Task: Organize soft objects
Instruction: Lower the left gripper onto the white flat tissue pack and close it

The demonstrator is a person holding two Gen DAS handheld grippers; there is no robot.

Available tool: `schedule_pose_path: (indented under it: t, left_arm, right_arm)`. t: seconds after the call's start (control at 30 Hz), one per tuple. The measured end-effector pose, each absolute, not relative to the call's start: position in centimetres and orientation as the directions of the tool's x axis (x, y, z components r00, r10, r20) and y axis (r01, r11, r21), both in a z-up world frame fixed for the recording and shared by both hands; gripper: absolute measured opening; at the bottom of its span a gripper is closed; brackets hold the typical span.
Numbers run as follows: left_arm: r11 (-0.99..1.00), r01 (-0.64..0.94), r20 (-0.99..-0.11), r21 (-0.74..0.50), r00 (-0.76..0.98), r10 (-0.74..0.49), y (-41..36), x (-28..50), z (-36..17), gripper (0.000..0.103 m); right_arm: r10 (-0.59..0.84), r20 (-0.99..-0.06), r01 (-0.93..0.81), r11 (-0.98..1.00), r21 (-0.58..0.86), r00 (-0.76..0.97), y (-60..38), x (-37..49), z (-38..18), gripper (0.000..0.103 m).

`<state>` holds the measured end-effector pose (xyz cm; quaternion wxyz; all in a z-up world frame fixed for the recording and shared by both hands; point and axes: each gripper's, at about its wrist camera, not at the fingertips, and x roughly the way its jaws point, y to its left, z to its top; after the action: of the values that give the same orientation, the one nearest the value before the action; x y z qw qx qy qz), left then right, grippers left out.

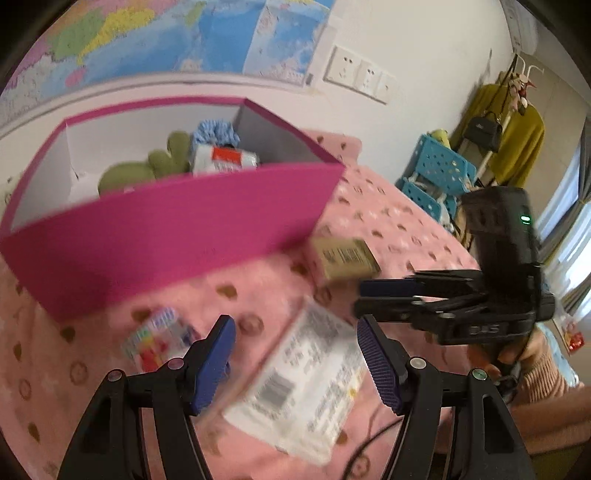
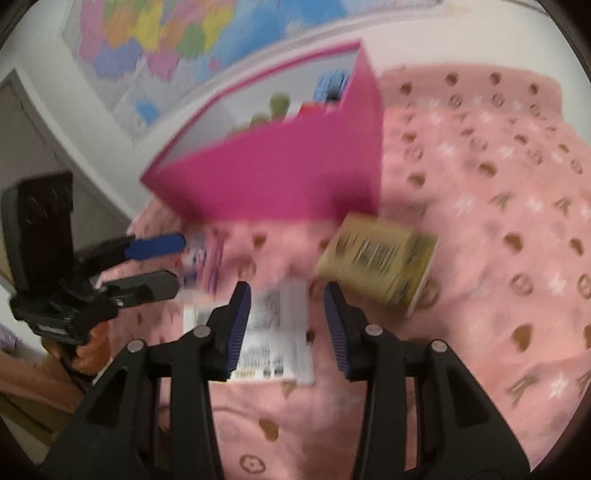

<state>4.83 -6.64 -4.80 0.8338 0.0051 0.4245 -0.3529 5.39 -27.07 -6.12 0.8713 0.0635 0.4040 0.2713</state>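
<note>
A magenta box stands on the pink bedspread and holds a green plush toy, a blue cloth and a white-and-red pack. In front of it lie a white printed pack, a small colourful pack and a tan pack. My left gripper is open and empty above the white pack. My right gripper is open and empty over the same white pack, with the tan pack just to its right. Both views are blurred.
The pink blanket covers the bed. A map hangs on the wall behind the box. Blue plastic crates and a rack with yellow clothes stand beyond the bed's right side.
</note>
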Motion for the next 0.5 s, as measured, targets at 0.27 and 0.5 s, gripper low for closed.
schedule_pose_path:
  t: [0.27, 0.5]
  left_arm:
    - [0.757, 0.559, -0.756, -0.337, 0.318, -0.572, -5.3, 2.0, -7.0, 0.070]
    - [0.761, 0.522, -0.778, -0.385, 0.259, -0.572, -4.9, 1.6, -9.1, 0.070]
  right_arm:
    - [0.525, -0.705, -0.405, 0.843, 0.354, 0.476, -27.0, 5.2, -8.5, 0.044]
    - [0.566, -0.690, -0.436, 0.814, 0.384, 0.451, -26.3, 4.6, -8.7, 0.050]
